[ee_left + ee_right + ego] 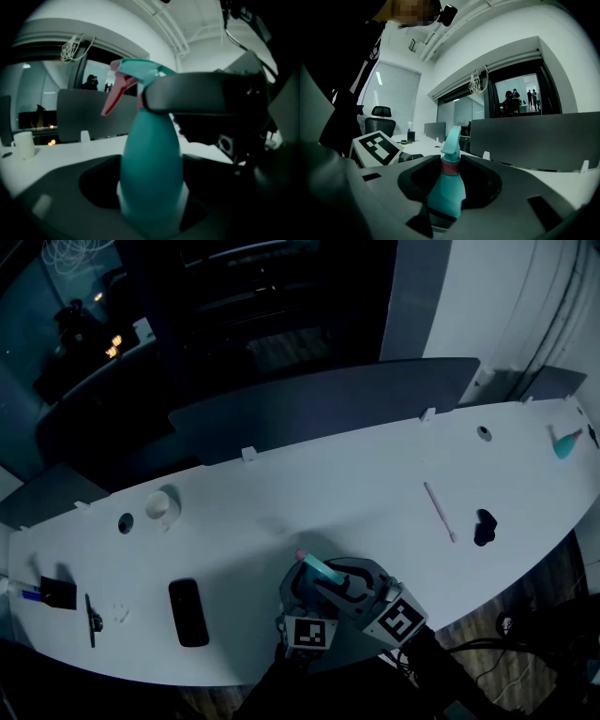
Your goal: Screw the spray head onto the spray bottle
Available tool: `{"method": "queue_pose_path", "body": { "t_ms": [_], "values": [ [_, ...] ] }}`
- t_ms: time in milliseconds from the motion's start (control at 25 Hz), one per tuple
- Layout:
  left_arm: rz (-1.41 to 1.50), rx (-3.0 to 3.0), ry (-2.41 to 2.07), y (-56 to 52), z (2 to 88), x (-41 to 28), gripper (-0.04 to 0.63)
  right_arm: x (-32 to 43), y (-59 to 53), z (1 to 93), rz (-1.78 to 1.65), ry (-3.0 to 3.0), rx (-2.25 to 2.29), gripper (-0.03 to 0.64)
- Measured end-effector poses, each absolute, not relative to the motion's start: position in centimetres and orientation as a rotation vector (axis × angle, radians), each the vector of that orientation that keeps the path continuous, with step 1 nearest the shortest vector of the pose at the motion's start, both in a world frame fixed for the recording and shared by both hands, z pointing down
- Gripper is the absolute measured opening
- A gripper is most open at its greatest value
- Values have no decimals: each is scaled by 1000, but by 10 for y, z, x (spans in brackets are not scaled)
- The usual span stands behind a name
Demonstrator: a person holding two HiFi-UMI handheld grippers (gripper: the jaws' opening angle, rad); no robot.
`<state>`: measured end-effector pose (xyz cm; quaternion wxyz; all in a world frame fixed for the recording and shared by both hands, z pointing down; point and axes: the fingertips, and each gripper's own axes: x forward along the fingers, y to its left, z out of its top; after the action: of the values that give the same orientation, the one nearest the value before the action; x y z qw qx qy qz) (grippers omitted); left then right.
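A teal spray bottle (pixel 317 570) stands upright between both grippers at the table's near edge. In the left gripper view its rounded body (pixel 150 164) fills the gap between the jaws, and my left gripper (pixel 150 206) is shut on it. The teal spray head (pixel 140 70) with its pink trigger (pixel 115 96) sits on top. A dark finger (pixel 201 96) of the right gripper crosses the neck just under the head. In the right gripper view the head (pixel 452 138) and pink collar (pixel 450 167) rise between the jaws of my right gripper (pixel 450 197), shut at the collar.
On the white table (pixel 281 493) lie a black flat device (pixel 188 611), a white cup (pixel 161 506), a pink thin tube (pixel 439 512), a small black object (pixel 484 527) and a teal item (pixel 565 443) far right. A grey partition (pixel 319 409) lines the far edge.
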<state>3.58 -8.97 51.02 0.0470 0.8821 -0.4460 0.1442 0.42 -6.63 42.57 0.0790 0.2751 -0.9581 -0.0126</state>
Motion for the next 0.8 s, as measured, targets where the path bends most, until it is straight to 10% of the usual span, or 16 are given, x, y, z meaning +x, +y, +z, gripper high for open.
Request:
{"method": "queue_pose_path", "body": {
  "t_ms": [800],
  "values": [
    [437, 2678, -1342, -90, 512, 38, 403, -1, -62, 429, -105, -2801, 840, 140]
  ]
}}
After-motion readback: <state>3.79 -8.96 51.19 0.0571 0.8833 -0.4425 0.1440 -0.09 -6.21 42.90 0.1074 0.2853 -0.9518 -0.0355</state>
